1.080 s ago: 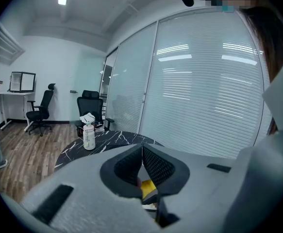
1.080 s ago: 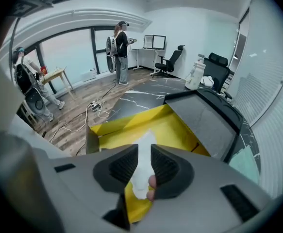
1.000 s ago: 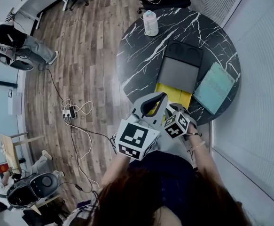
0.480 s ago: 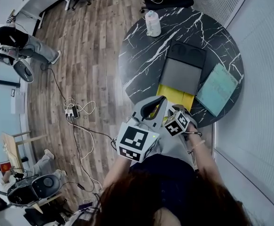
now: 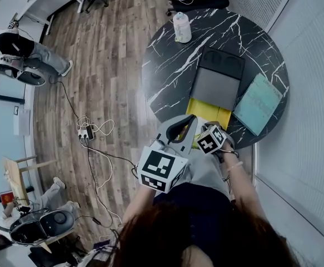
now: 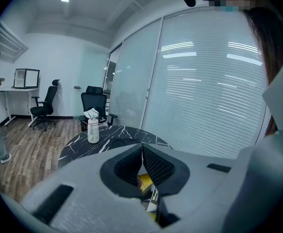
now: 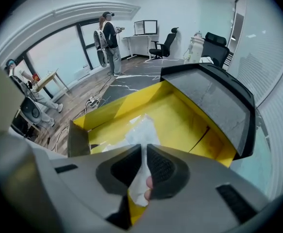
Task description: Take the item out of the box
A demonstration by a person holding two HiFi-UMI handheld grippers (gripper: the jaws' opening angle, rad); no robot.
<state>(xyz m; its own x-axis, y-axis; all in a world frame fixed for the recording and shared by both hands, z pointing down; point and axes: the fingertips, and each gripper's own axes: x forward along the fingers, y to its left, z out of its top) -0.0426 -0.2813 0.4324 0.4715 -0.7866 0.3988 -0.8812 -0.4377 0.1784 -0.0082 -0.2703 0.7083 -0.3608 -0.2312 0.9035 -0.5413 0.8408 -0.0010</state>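
**Right gripper** (image 7: 143, 149): the pads are pinched tight on a thin clear-and-white plastic bag (image 7: 142, 128). The film runs up from between the pads and spreads above the yellow inside of the box (image 7: 192, 125). A small pinkish patch shows low against the right pad, and it cannot be made out what it is. Whether the bag's far end touches the box floor cannot be told.

**Left gripper** (image 6: 142, 147): the ribbed pads are pressed together at the tips with nothing between them. It is raised and aimed over the table (image 5: 173, 54).

**Print:** black-and-white square markers on the left cube (image 5: 160, 169) and the right cube (image 5: 209, 141). These are patterns, not letters. Faint markings on the teal pad (image 5: 256, 103) are too small to read.

**Box:** it lies at the near edge of the round black marble-veined table, with its grey lid (image 7: 211, 98) folded back. The head view shows the right gripper over the box's near yellow end. The bag is hidden there and shows only in the right gripper view.

**Other table items:** a white bottle (image 5: 181, 28) stands at the far rim, well apart from the box. The teal pad lies just beside the lid.

**Surroundings:** wood floor (image 5: 106, 65) with a power strip (image 5: 85, 132) and trailing cables. The right gripper view shows a standing person (image 7: 109, 38) by a desk. The head view shows a person (image 5: 23, 52) cut off at the left edge.
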